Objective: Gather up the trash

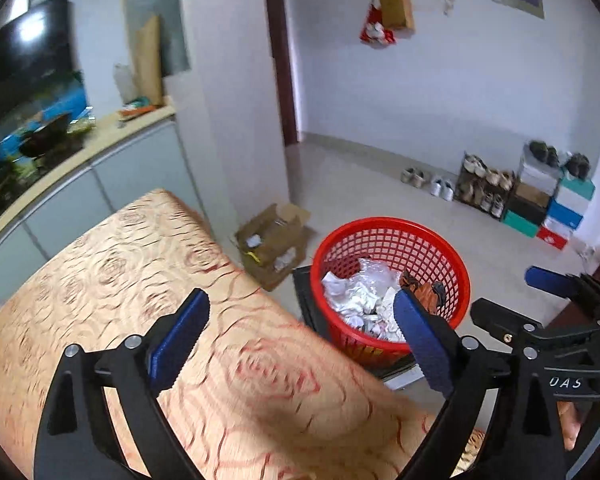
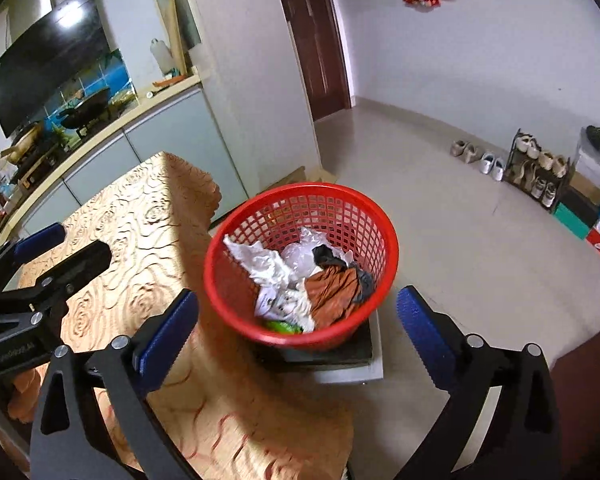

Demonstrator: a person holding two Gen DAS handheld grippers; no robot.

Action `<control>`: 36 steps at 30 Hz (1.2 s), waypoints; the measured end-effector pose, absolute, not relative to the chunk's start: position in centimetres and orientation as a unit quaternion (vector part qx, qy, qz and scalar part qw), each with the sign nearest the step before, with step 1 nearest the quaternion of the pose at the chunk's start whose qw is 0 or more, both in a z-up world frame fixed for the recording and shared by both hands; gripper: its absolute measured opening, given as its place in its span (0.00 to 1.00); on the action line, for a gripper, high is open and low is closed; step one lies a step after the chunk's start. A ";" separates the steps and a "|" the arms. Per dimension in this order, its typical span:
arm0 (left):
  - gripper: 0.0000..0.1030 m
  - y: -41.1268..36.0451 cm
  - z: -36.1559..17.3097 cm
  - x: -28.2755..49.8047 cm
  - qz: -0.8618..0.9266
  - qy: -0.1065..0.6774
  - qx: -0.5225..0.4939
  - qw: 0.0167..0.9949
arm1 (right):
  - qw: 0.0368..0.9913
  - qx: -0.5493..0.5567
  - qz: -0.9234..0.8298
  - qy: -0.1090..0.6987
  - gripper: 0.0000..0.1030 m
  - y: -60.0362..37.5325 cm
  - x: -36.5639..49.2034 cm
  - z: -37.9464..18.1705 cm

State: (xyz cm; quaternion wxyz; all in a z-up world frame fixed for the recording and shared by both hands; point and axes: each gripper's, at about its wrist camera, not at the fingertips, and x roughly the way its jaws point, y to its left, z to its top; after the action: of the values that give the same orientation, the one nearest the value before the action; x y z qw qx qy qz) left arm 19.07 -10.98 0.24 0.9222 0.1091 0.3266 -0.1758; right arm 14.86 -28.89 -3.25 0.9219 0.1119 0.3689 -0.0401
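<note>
A red mesh basket stands on a low dark platform beside the table. Inside it lie crumpled white paper, clear plastic wrap, an orange and black wrapper and a green scrap. My left gripper hovers open over the table's corner, nothing between its blue pads. My right gripper stands open just in front of the basket, its jaws wide apart and empty. In the left wrist view the right gripper shows at the right edge, with a person's fingers on its handle.
The table wears an orange cloth with a swirl pattern. An open cardboard box lies on the floor behind the basket. A counter with a television runs along the left. Shoes, a shoe rack and stacked boxes line the far right wall.
</note>
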 end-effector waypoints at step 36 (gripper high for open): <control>0.89 -6.9 0.5 5.1 -0.101 0.299 0.074 0.946 | 0.933 0.092 -0.068 0.340 0.94 -25.1 2.8 -2.2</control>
State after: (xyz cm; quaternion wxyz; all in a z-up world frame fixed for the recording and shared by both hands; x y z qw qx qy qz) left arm 5.06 -6.94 0.54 0.9460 0.0743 0.2988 -0.1014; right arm 2.77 -25.15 -2.19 0.9333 0.0917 0.3404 -0.0676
